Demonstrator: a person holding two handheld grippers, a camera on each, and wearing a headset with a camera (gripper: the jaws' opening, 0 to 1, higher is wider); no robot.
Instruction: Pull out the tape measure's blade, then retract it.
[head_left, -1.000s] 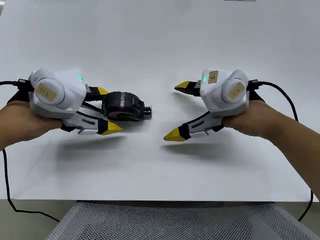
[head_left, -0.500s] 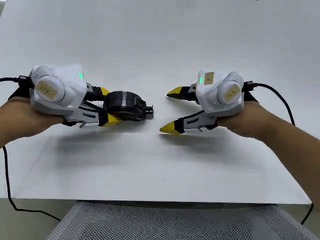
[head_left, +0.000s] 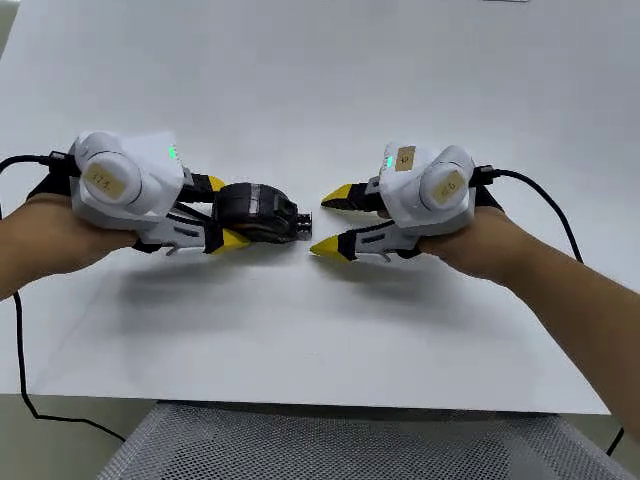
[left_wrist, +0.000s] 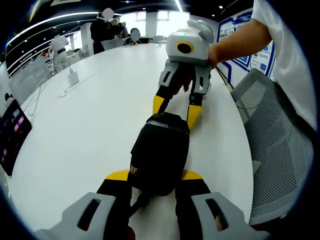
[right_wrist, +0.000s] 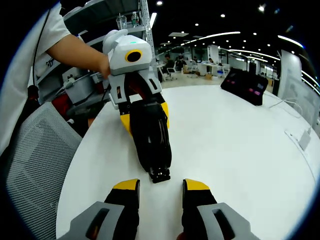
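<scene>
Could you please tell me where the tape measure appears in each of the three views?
Head view: tape measure left of centre, held by the left gripper.
Left gripper view: tape measure at centre, between the jaws.
Right gripper view: tape measure at centre, beyond the jaws.
Shared landmark: white table.

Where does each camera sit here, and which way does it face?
Head view: on the headset, looking forward and down at the white table; the person's forearms show, holding the left gripper and right gripper.
Left gripper view: on the left gripper, looking along its own jaws past the tape measure at the right gripper.
Right gripper view: on the right gripper, facing back at the left one; its own jaws show.
Shared: both gripper views see the tape measure from opposite ends.
</scene>
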